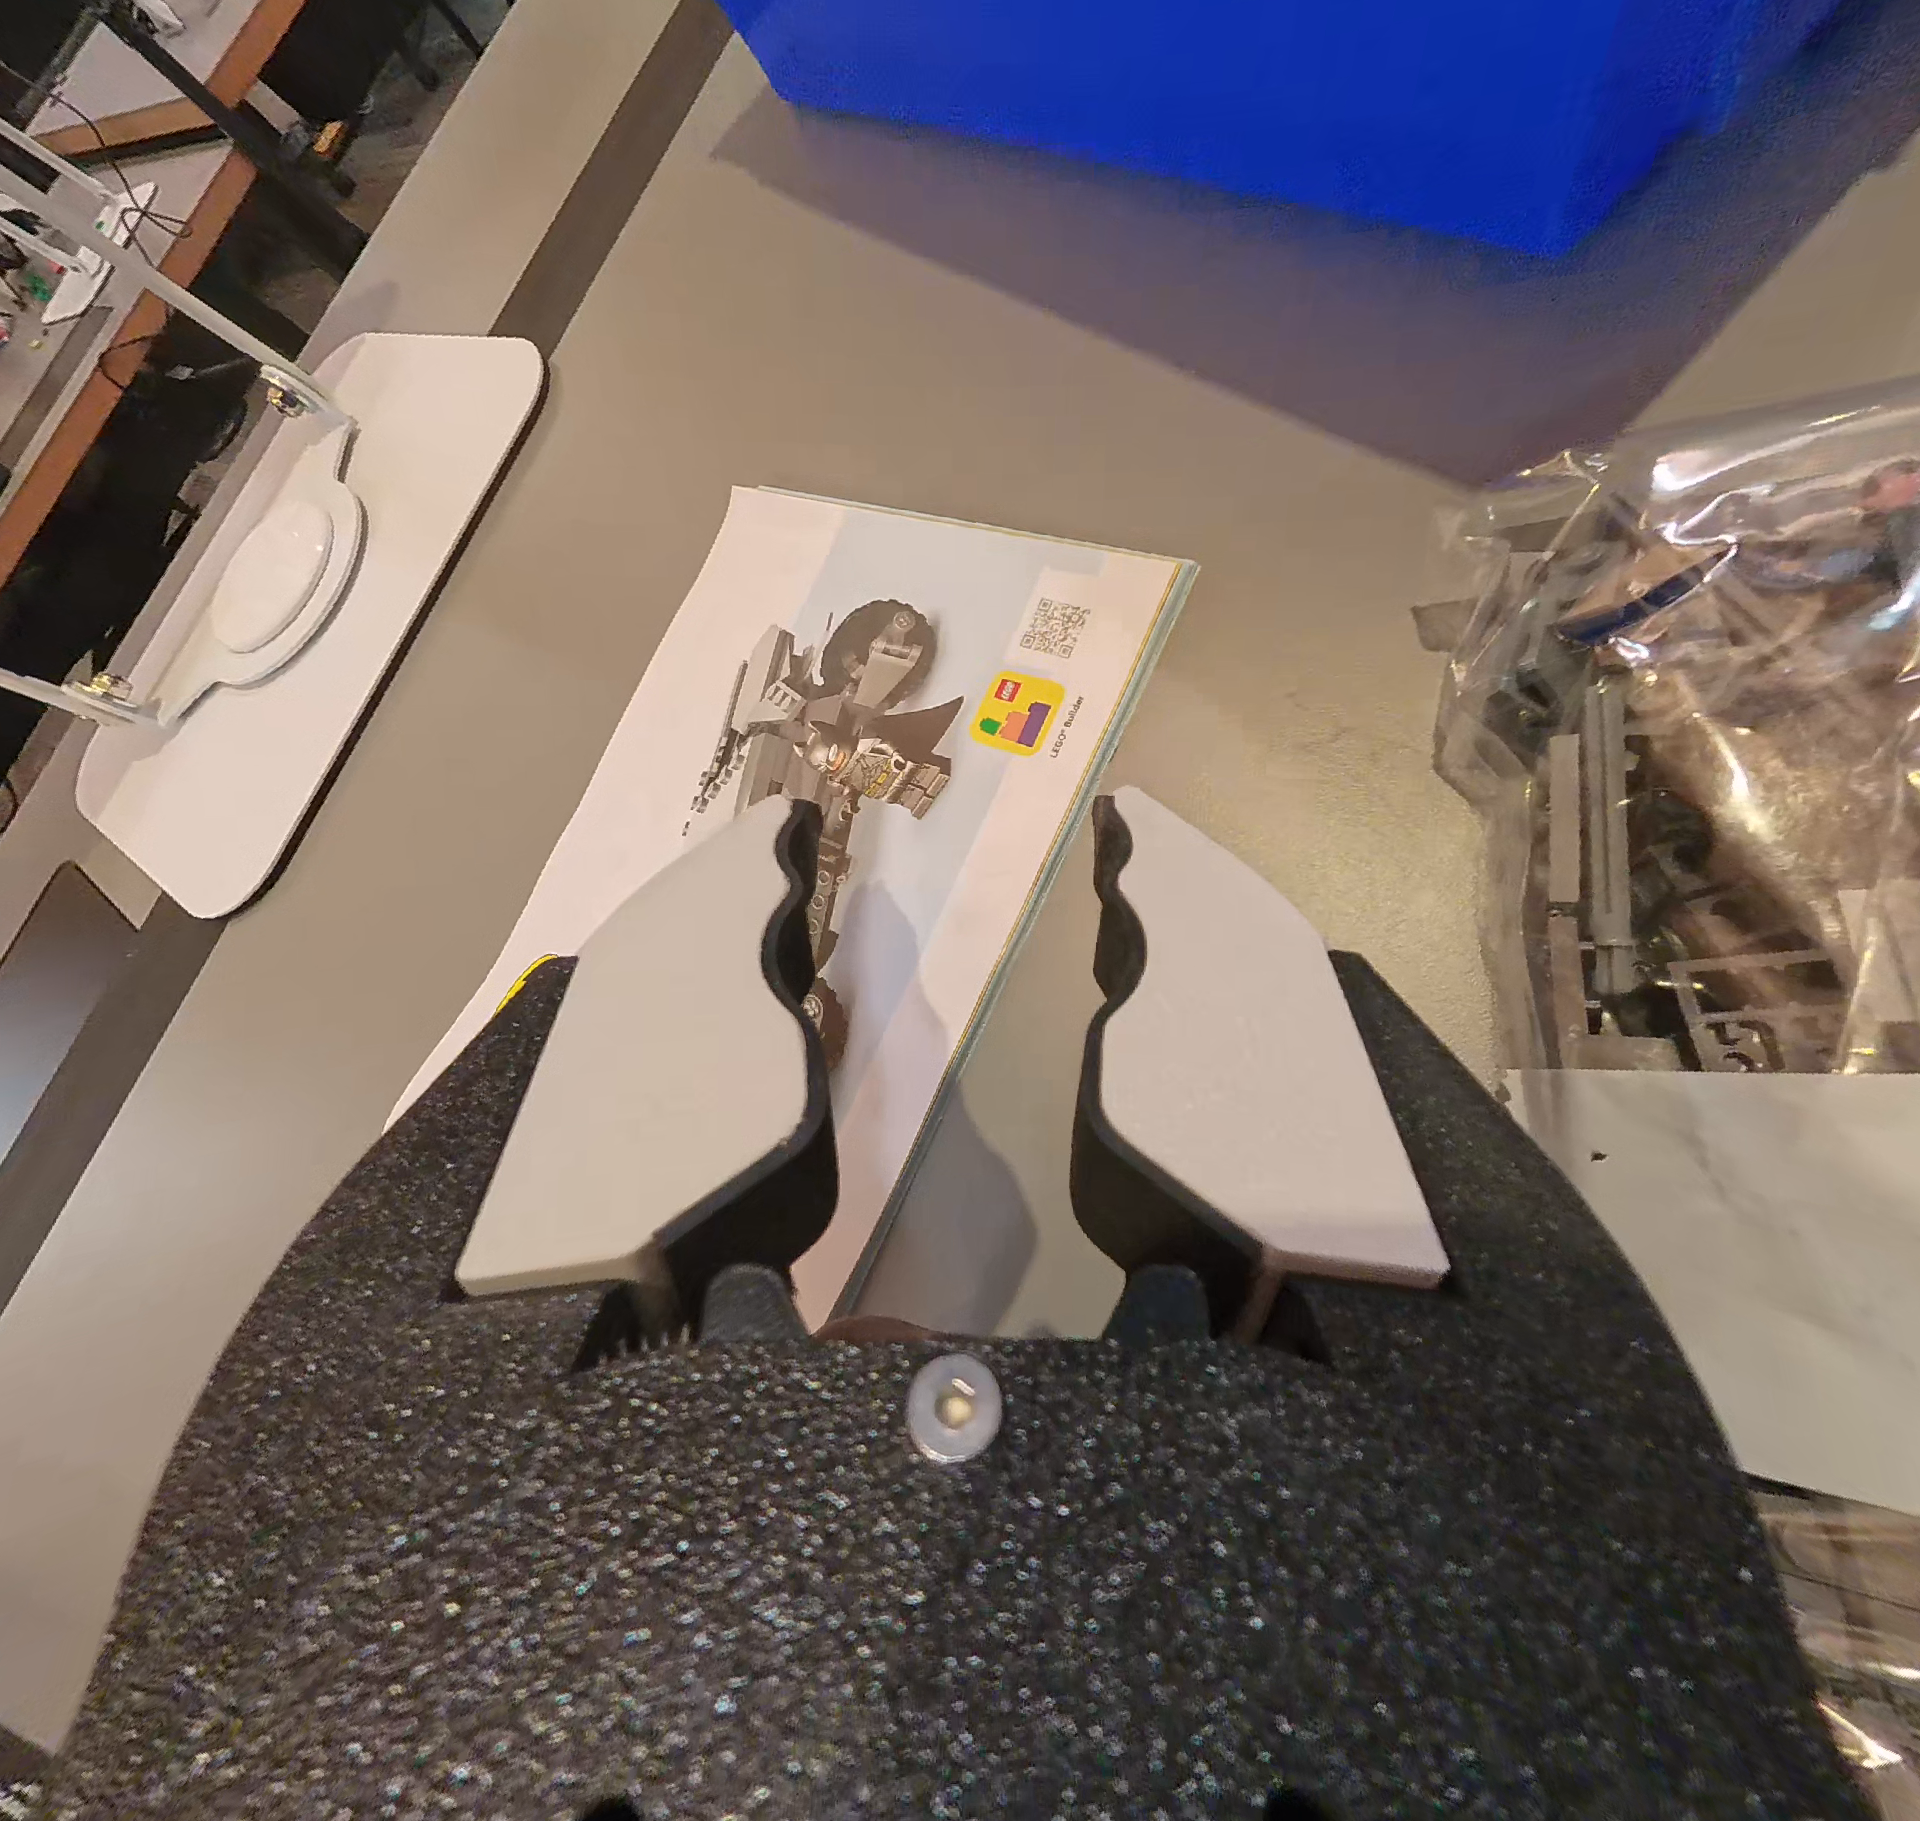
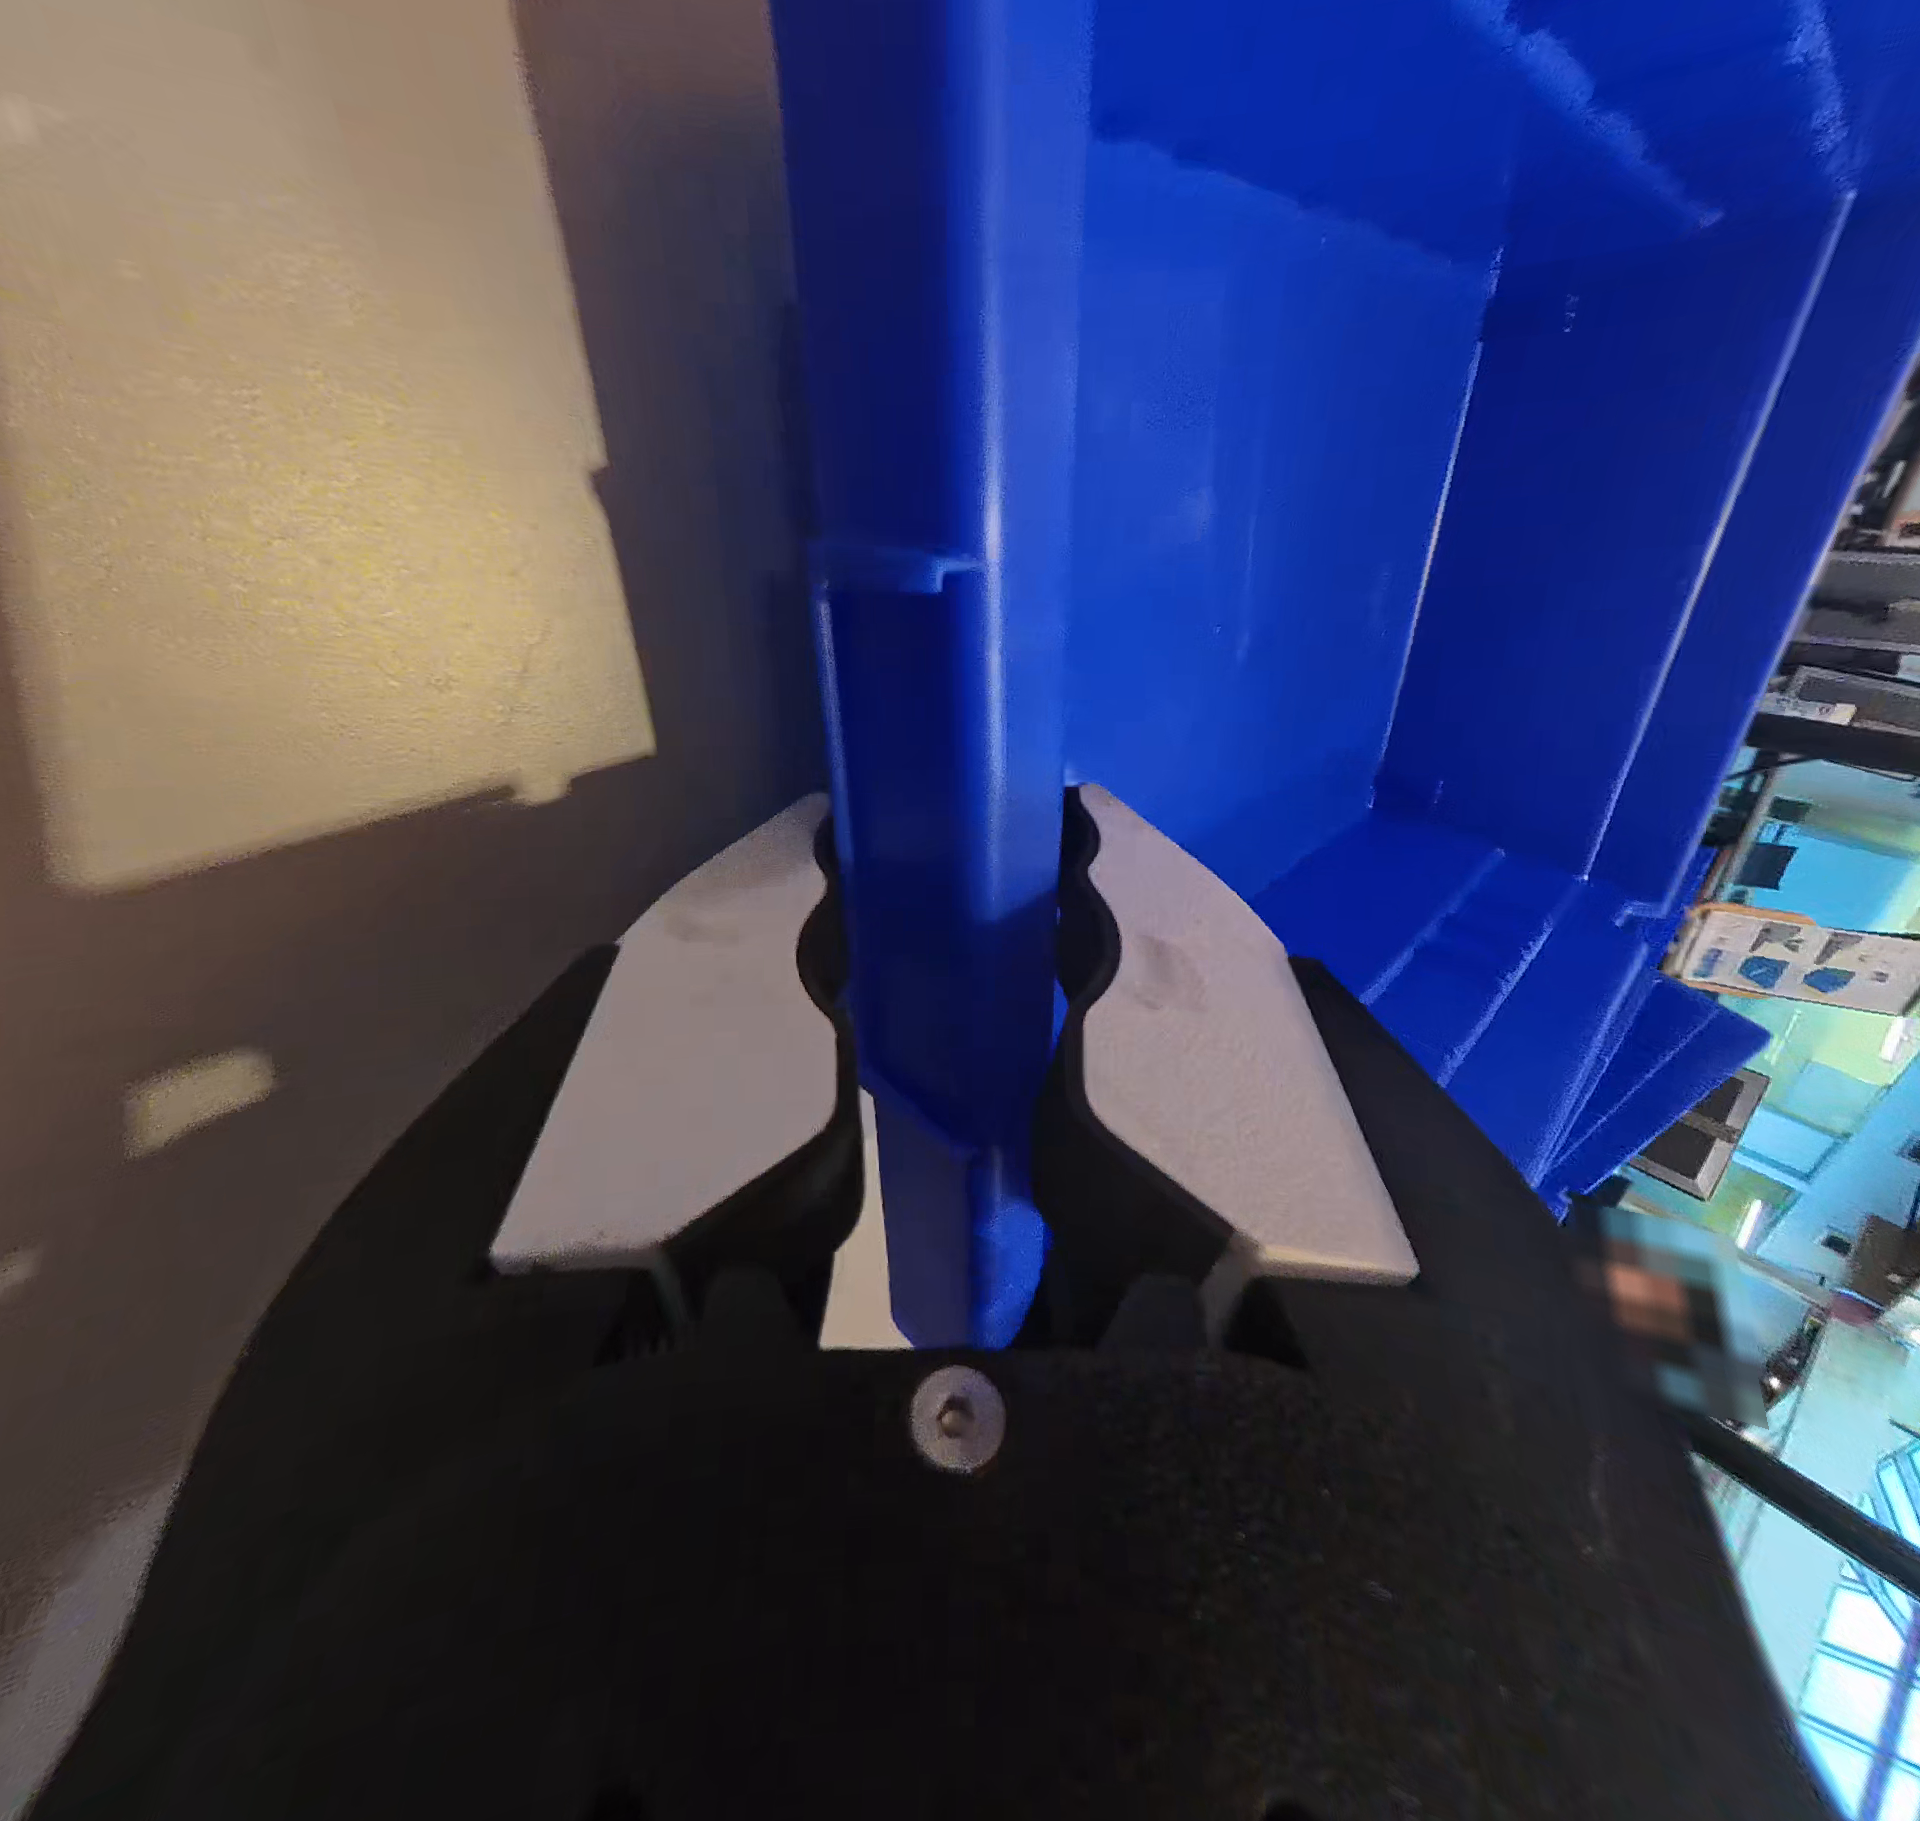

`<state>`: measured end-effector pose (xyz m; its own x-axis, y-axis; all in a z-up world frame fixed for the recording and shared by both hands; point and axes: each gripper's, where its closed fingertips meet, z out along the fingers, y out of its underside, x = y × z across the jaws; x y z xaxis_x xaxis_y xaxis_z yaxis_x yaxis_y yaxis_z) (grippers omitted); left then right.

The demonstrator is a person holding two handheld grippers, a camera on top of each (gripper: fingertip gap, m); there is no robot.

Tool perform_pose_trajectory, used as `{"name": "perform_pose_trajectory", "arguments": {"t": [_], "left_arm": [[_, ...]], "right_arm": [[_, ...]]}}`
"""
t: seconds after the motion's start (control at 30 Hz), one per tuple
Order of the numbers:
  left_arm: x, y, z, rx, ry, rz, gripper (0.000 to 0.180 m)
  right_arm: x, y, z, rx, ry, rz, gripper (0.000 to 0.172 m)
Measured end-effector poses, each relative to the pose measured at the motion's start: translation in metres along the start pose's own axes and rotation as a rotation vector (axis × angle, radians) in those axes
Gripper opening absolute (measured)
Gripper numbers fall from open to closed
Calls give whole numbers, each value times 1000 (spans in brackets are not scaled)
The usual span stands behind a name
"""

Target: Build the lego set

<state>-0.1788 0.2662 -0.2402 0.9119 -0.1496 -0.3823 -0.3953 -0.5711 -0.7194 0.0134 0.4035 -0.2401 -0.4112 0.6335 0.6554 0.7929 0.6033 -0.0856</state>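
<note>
We see the left gripper [image 1: 940, 815] spread wide above a printed booklet [image 1: 894, 691], gripping nothing. The right gripper [image 2: 951, 815] pinches a blue bin [image 2: 1299, 524] by its wall, pads pressing both faces.

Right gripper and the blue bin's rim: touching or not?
Touching. In the right wrist view the right gripper has both pads pressed on the blue bin's rim, with no gap either side.

Booklet [image 1: 914, 784] before bin [image 1: 1299, 57], bag [image 1: 1704, 763] rightward
</note>
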Motion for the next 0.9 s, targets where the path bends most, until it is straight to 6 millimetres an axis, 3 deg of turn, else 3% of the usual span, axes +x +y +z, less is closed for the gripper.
{"name": "perform_pose_trajectory", "arguments": {"t": [0.07, 0.23, 0.4, 0.5, 0.63, 0.73, 0.9], "left_arm": [[1, 0, 0, -4, 1, 8, 52], [3, 1, 0, -6, 2, 23, 52], [3, 1, 0, -2, 11, 16, 53], [2, 1, 0, -2, 21, -1, 53], [-1, -1, -2, 16, 22, -27, 53], [0, -1, -2, 17, 25, -27, 53], [1, -1, -3, 23, 42, -31, 53]], "right_arm": [[-1, -1, 3, 7, 15, -11, 38], [10, -5, -3, 61, 23, 96, 74], [-7, -26, -27, 214, -30, 145, 53], [-3, -20, -11, 136, 20, 128, 39], [16, -17, 14, 155, -29, 321, 45], [34, -15, 22, 156, 29, 331, 49], [15, -86, -15, 455, -6, 210, 45]]}}
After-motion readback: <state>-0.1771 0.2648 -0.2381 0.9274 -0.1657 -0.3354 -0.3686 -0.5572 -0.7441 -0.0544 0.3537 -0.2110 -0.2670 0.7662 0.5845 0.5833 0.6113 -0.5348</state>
